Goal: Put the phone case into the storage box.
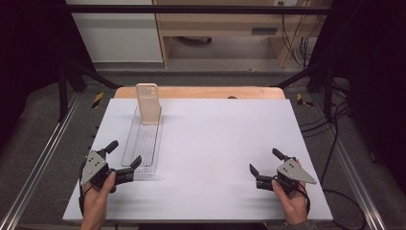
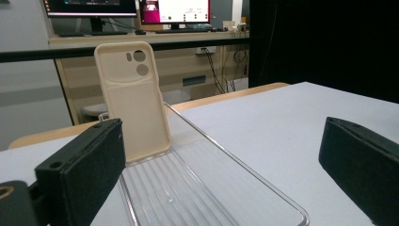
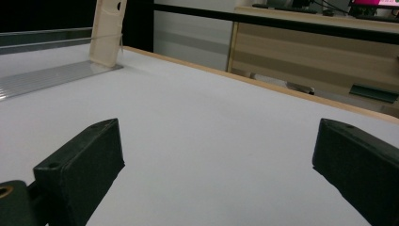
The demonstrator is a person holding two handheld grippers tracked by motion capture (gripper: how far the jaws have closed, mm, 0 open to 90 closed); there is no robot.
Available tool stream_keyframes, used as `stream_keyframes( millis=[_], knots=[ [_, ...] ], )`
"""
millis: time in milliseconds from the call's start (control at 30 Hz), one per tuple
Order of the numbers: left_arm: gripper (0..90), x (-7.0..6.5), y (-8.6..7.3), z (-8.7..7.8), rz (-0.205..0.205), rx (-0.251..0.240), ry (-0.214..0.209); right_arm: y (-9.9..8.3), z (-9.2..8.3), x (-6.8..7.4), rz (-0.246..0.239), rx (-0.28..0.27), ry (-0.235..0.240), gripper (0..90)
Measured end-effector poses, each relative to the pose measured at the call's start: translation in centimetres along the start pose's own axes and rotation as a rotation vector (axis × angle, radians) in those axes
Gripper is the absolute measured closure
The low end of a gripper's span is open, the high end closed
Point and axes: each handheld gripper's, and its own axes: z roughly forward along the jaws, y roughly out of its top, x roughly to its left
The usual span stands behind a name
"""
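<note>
Standing in one clear tray (image 1: 141,143), one phone case (image 1: 148,103); both tongs spread, empty.

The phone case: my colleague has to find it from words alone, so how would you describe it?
On the white table, look to the far left, where a clear ribbed tray lies lengthwise. The phone case stands upright at its far end: the table's one cream-coloured thing, with round camera holes near its top.

Even overhead light falls on the white desk (image 1: 215,143), bright and nearly shadowless, while the room at both side edges sinks into black. Both tool views blur the near black jaws; the clear tray (image 2: 207,188) glints faintly.
</note>
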Motion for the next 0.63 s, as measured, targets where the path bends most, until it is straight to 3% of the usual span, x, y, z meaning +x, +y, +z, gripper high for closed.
stream_keyframes(
  millis=[333, 533, 633],
  knots=[
    [0.8, -0.05, -0.73, 0.01, 0.007, -0.011, -0.010, -0.25, 0.31, -0.41, -0.010, -0.034, 0.007, 2.2],
    [0.9, -0.26, -0.83, 0.00, 0.041, -0.014, -0.013, -0.31, 0.40, -0.35, -0.021, -0.031, 0.008, 2.0],
    [0.9, -0.23, -0.92, -0.04, 0.046, -0.008, -0.005, -0.41, 0.63, -0.40, -0.015, -0.008, -0.014, 2.6]
  ],
)
